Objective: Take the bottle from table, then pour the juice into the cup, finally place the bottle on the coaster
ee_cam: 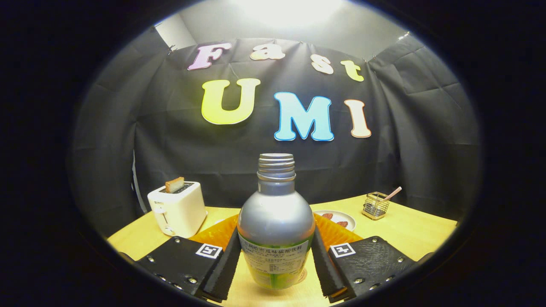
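Bottle (276, 221) uncapped, pinched at its label by both fingers (224, 264) of the gripper (275, 268).
Smooth metal looks slippery; hold it low and upright.

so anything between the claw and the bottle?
Nothing visible. The bottle stands upright between the claw's two fingers, whose pads sit against its sides. The cup and coaster can't be made out from here.

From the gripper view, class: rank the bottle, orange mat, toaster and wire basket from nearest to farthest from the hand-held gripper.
1. Bottle: between the hand-held gripper fingers, which press its sides.
2. Orange mat: just beyond the fingers, behind the bottle.
3. Toaster: further back on the left.
4. Wire basket: far right, near the wall.
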Demonstrator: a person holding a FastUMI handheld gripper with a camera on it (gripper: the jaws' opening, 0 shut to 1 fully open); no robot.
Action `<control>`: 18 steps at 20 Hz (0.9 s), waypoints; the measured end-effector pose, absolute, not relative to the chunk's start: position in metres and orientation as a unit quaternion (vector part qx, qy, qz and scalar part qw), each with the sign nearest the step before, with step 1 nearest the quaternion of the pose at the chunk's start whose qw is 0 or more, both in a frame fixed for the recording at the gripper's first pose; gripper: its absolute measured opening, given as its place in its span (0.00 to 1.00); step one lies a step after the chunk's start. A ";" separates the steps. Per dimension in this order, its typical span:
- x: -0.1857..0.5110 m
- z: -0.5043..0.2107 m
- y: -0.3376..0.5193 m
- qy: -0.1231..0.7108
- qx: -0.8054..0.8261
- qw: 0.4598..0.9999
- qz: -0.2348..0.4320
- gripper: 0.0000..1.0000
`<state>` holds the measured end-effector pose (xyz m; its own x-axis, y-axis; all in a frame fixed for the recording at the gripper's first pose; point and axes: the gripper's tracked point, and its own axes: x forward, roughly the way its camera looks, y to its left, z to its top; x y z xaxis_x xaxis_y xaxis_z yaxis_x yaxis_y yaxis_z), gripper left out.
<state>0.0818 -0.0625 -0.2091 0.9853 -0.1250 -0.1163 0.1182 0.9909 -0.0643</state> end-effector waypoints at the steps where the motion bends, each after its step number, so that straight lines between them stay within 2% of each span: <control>1: 0.087 -0.215 -0.067 0.060 -0.030 0.996 -0.067 0.78; 8: 0.121 -0.258 -0.063 0.078 -0.024 0.996 -0.047 0.78; 18: 0.136 -0.297 -0.085 0.097 0.011 0.994 -0.055 0.78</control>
